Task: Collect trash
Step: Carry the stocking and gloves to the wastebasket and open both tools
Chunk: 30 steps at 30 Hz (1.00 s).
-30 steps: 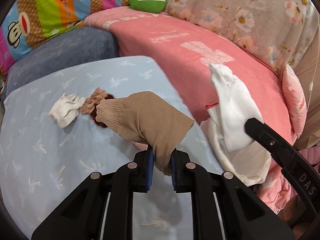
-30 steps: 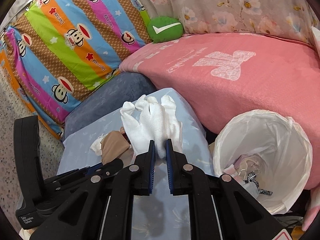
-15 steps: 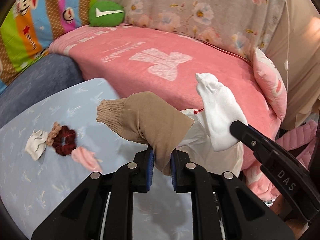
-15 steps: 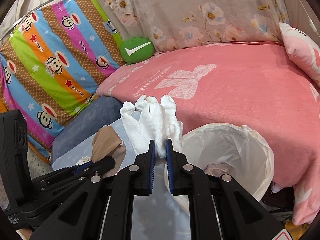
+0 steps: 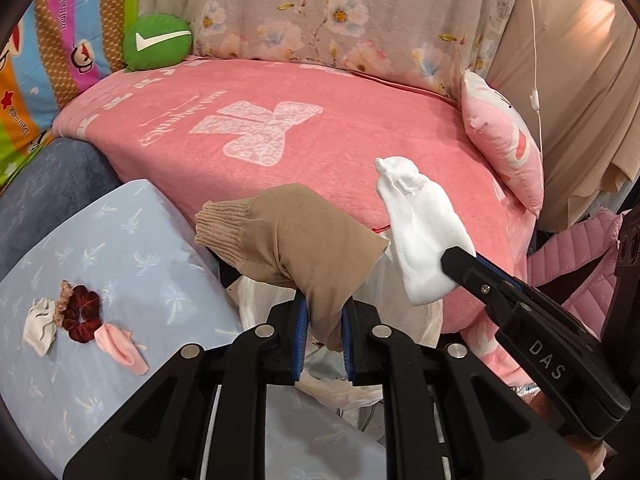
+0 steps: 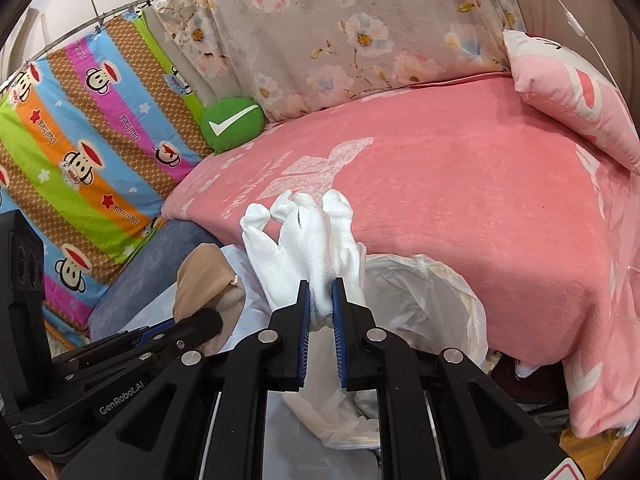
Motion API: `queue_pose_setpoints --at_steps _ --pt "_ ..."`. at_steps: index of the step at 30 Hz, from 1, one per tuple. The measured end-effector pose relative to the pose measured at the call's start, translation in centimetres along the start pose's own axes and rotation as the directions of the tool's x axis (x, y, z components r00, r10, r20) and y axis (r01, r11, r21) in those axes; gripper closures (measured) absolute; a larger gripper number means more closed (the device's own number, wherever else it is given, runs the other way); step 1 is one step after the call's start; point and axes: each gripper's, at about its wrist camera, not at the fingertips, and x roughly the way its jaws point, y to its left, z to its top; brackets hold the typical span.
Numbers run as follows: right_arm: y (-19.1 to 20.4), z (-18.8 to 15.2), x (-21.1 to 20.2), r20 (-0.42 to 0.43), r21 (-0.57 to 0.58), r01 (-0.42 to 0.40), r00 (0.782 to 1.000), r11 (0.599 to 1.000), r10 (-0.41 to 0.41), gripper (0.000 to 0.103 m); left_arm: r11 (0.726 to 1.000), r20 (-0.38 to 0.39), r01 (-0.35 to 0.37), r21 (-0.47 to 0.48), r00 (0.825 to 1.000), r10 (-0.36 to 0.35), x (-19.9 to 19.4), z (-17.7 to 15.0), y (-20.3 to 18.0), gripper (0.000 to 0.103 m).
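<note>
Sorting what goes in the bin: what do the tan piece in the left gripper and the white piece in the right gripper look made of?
Tan sock: looks like a soft matte knit, with a ribbed cuff; fibre unclear. White glove: thin woven or knit cloth, probably cotton, matte with a fine visible weave and stitched finger tubes. Bin liner: thin translucent plastic film, crinkled and slightly glossy.

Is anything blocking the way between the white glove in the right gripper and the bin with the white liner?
Nothing visible does. The right gripper is shut on the white fabric glove, and the bin with the white plastic liner stands open just beyond it. The left gripper, holding the tan knitted sock, is off to the side.
</note>
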Motion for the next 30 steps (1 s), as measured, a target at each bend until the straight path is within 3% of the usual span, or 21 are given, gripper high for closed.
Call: queue_pose_setpoints --at_steps 14,18,20,23,30 --pt "-1.6 -0.2 0.3 -0.004 0.030 0.021 1.000 0.999 -0.021 0.092 0.999 -0.031 0.032 -0.013 0.999 -0.033 1.3 0.1 -1.2 0.083" --pt "-1.4 -0.2 0.5 -0.003 0.027 0.027 1.000 0.999 -0.026 0.086 0.999 -0.030 0.007 -0.046 1.000 -0.008 1.4 0.1 -0.7 0.065" --pt "-1.2 -0.3 0.6 -0.001 0.026 0.031 1.000 0.999 -0.031 0.081 0.998 -0.022 -0.015 -0.063 1.000 0.014 1.2 0.0 -0.3 0.048" --pt "-1.1 -0.4 0.6 0.000 0.032 0.028 1.000 0.999 -0.028 0.075 0.997 -0.010 -0.033 -0.071 0.999 0.032 0.9 -0.1 0.0 0.047" --pt "-0.6 -0.5 1.0 -0.012 0.017 0.020 1.000 1.000 -0.020 0.074 0.995 -0.013 -0.053 -0.089 0.999 0.052 0.9 -0.5 0.9 0.047"
